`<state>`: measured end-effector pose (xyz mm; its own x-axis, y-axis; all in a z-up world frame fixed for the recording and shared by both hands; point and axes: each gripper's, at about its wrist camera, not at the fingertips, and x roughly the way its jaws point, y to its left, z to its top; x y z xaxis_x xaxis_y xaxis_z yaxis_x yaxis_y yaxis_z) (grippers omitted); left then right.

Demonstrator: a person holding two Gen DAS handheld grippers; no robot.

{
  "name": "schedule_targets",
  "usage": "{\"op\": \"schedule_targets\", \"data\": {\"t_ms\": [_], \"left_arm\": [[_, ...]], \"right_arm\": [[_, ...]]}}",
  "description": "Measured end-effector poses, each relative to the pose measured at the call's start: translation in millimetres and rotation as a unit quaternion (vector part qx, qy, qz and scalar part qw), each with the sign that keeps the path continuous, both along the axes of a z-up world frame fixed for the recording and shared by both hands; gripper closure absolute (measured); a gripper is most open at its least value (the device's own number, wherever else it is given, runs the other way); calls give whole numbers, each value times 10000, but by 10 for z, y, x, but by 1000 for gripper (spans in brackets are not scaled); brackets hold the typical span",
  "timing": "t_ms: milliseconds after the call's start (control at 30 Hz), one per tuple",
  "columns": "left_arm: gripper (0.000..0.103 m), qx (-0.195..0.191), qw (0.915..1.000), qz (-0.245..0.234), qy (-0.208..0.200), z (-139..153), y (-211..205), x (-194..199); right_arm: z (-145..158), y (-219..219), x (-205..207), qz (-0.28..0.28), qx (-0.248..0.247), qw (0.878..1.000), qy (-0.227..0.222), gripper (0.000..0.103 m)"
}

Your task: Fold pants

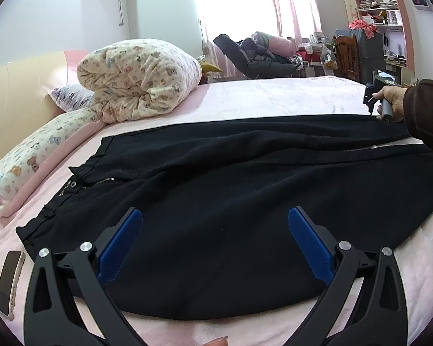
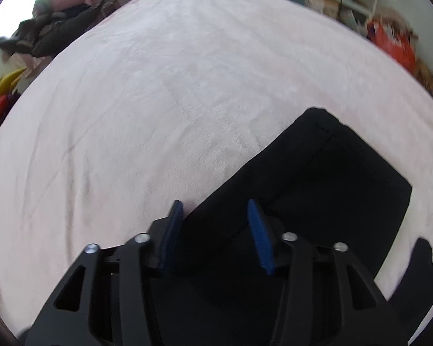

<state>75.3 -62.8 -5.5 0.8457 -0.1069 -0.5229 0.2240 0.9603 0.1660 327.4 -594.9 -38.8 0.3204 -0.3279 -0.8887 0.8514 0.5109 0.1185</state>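
Note:
Black pants (image 1: 216, 173) lie spread flat on the pink bed, waistband with zipper at the left, legs running to the right. My left gripper (image 1: 215, 219) is open above the near thigh, holding nothing. In the right wrist view my right gripper (image 2: 215, 210) is open over the far leg's edge near its hem (image 2: 326, 132); the cloth lies between and under its blue pads without being pinched. The right gripper also shows in the left wrist view (image 1: 373, 106), held by a hand at the far leg.
A rolled patterned quilt (image 1: 138, 80) and a pillow (image 1: 34, 164) lie at the head of the bed. A phone (image 1: 10, 282) lies near the waistband at the front left. A chair piled with clothes (image 1: 257, 54) and shelves (image 1: 384, 11) stand beyond the bed (image 2: 158, 86).

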Motion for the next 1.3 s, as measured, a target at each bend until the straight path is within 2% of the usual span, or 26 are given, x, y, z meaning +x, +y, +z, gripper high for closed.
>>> {"op": "schedule_targets", "data": {"t_ms": [67, 167, 267, 367, 500, 567, 667, 767, 900, 1000, 1133, 1300], "left_arm": [[2, 25, 10000, -14, 87, -19, -7, 9], [2, 59, 9995, -65, 318, -76, -28, 25], [2, 80, 9983, -82, 571, -154, -39, 56], [2, 181, 9975, 82, 671, -202, -39, 82], [2, 290, 9964, 389, 693, -211, 2, 108], [2, 134, 9959, 320, 832, -215, 46, 124], [2, -193, 9950, 212, 955, -203, 104, 133], [2, -685, 9922, 167, 1024, -176, 202, 145], [2, -1333, 9840, 221, 1159, -138, 319, 152], [2, -1261, 9863, 217, 1045, -106, 296, 124], [2, -1242, 9893, 170, 751, -6, 262, 7], [2, -1366, 9881, 167, 682, 79, 276, -92]], "right_arm": [[11, -61, -156, -139, 99, 9994, -309, 87], [-8, -232, -478, -289, 663, 9923, -1005, 98], [-12, -337, -645, -266, 1065, 9812, -1588, 100], [57, -367, -836, -167, 1222, 9671, -2226, 100], [286, -263, -1168, 142, 1197, 9520, -2812, 100], [409, -144, -1367, 335, 1160, 9438, -3076, 100], [530, 5, -1660, 599, 1087, 9344, -3339, 101], [613, 235, -2051, 900, 1017, 9250, -3548, 101], [583, 419, -2504, 1130, 1102, 9169, -3665, 101], [409, 577, -2916, 1118, 1323, 9118, -3722, 101], [116, 770, -3314, 1012, 1694, 9123, -3588, 101], [-109, 939, -3483, 863, 2001, 9097, -3536, 101]]}}
